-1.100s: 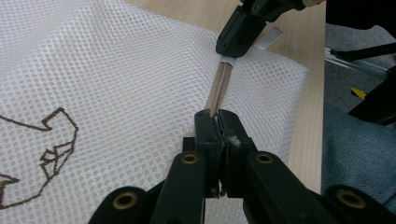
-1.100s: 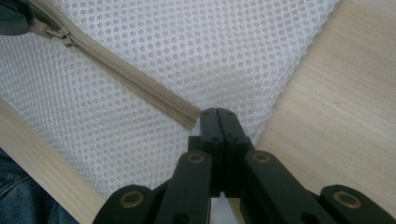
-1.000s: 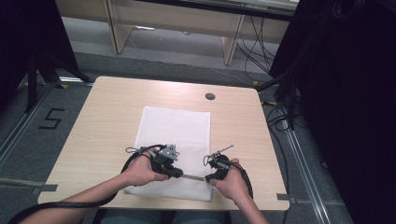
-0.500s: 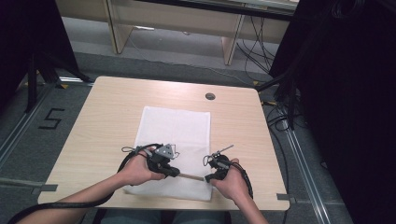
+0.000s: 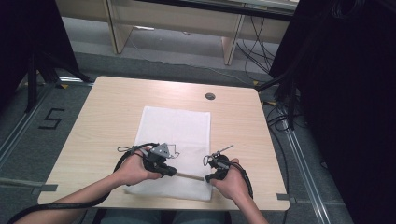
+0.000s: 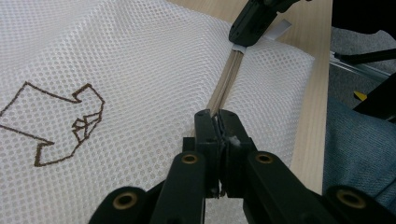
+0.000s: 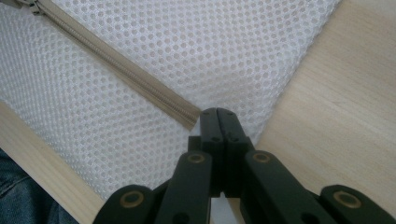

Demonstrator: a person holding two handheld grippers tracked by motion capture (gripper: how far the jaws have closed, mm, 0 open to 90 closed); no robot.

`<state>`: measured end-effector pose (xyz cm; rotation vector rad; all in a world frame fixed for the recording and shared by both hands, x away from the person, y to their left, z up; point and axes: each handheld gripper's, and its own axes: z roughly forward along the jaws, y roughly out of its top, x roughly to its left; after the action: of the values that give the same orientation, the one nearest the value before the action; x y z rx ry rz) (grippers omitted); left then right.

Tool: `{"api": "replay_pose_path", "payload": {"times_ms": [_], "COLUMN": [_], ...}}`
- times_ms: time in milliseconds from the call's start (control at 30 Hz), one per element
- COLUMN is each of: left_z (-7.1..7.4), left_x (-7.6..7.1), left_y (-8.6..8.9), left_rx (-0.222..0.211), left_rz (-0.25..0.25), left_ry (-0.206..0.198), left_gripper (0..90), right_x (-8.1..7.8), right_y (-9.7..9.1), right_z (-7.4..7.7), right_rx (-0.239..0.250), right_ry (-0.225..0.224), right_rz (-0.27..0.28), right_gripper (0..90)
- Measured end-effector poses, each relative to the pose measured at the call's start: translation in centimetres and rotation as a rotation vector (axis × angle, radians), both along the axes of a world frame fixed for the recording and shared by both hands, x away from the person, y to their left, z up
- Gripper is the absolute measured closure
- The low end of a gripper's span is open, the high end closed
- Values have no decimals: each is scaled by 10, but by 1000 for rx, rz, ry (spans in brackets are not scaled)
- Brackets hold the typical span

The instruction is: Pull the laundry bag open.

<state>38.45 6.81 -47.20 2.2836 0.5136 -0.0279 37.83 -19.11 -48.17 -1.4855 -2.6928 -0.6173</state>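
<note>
**Zipper held at both ends, bag flat on worktop**

High view: pale wood-grain worktop (image 5: 93,130), rectangular, with a small round grommet (image 5: 210,96) at the far side. White mesh laundry bag (image 5: 175,140) lies flat at centre, long axis near–far, its near edge close to the person's edge of the worktop.

Zipper (image 5: 189,176) runs left–right across the near end of the bag, straight between the two grippers. That's the axis any pull has to follow.

Left gripper (image 5: 172,172) sits on the zipper's left end, right gripper (image 5: 207,178) on its right end, near the bag's right corner. Both equally near the zipper; the taut stretch between them is short.

Left gripper view: jaws closed tight, clamped on something small and white at the zipper line (image 6: 224,86). Looks like the slider or pull, can't tell which. Right gripper (image 6: 250,23) visible at the zipper's other end.

Right gripper view: jaws fully closed right at the tape's end (image 7: 189,116); looks like it pinches the mesh or end tab there, contact itself hidden by the jaws.

Materials: bag is soft open honeycomb mesh (image 7: 233,46), limp, will bunch if dragged. Zipper tape is beige woven with fine coil teeth. Brown line-drawn logo (image 6: 60,122) printed on the mesh.
</note>
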Motion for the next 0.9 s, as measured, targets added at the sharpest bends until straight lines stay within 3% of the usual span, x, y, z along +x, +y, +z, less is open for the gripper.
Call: {"api": "replay_pose_path", "payload": {"times_ms": [300,333,700,900], "left_z": [0,1,1,2], "left_x": [0,0,0,0], "left_y": [4,4,13,18], "left_rx": [-9,3,-6,3], "left_rz": [3,2,23,19], "left_ry": [14,-5,13,1], "left_gripper": [875,876,875,875], "right_x": [1,1,0,0], "right_y": [-1,-1,0,0], "right_z": [-1,-1,-1,-1], "right_rx": [-1,-1,-2,-2], "right_ry": [-10,-11,-11,-10], "right_rz": [14,15,12,12], "right_gripper": [900,900,900,900]}}
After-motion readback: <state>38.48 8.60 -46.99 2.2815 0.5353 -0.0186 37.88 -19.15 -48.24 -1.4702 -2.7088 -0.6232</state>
